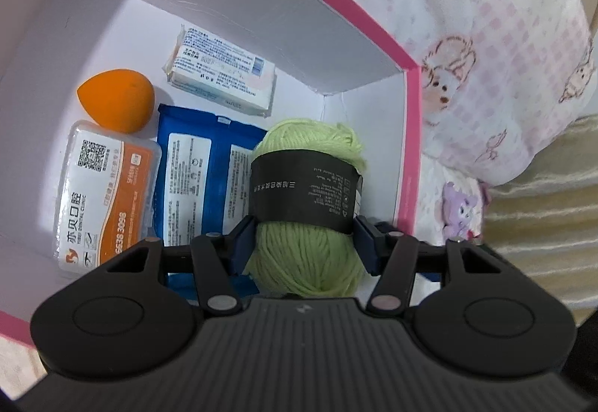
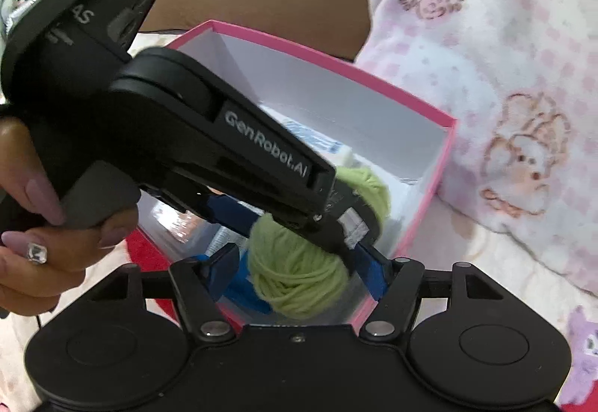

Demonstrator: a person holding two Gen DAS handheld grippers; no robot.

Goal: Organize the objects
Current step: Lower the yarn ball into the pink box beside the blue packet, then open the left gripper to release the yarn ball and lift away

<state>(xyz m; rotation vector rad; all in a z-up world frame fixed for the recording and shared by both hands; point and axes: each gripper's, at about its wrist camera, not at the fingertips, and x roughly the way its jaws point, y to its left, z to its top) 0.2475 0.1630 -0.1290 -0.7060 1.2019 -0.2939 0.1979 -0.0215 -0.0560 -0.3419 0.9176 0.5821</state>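
The left hand-held gripper (image 1: pixel 304 240) is squeezing a soft, light green yarn skein (image 1: pixel 310 195) beside its paper band, over the pink box (image 1: pixel 409 135); the right hand-held gripper (image 2: pixel 299 277) is hanging open.

- Left gripper (image 1: pixel 304 238) angled downward, blue fingers (image 1: pixel 241 243) pressed against something held between them
- Right gripper (image 2: pixel 299 271) spread wide, holding nothing
- Left hand (image 2: pixel 45 225) wrapped around its gripper's handle

Left gripper (image 1: pixel 304 242) has its pads squeezed on a green yarn ball (image 1: pixel 310 195), down inside the pink box (image 1: pixel 411 135). An orange sponge (image 1: pixel 117 100), blue wipes pack (image 1: pixel 198 172) and soap bar (image 1: pixel 222 73) lie on the floor of it.
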